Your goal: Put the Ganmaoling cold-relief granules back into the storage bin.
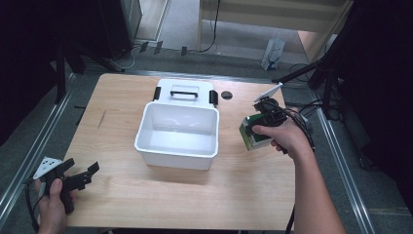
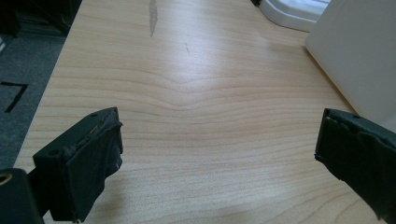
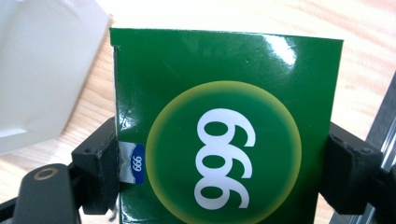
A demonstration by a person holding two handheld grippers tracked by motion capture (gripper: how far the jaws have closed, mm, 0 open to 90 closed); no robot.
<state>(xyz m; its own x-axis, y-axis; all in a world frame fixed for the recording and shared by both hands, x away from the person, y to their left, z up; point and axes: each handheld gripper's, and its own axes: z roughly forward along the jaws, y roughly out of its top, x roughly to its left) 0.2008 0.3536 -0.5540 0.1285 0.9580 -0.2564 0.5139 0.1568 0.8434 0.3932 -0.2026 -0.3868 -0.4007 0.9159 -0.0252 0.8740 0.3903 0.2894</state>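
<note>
A green box (image 1: 252, 132) printed with white digits on a yellow-ringed circle (image 3: 224, 154) is clamped between the jaws of my right gripper (image 1: 258, 127), held above the table just right of the white bin (image 1: 178, 130). In the right gripper view both black pads press the box's sides. My left gripper (image 1: 82, 176) rests at the table's front left corner, jaws wide apart over bare wood (image 2: 210, 135), nothing between them. The bin is open and looks empty inside.
The bin's white lid (image 1: 185, 91) with a handle and black latches lies flat behind it. A small black round spot (image 1: 226, 95) sits on the table near the lid. Metal rails run along both table sides.
</note>
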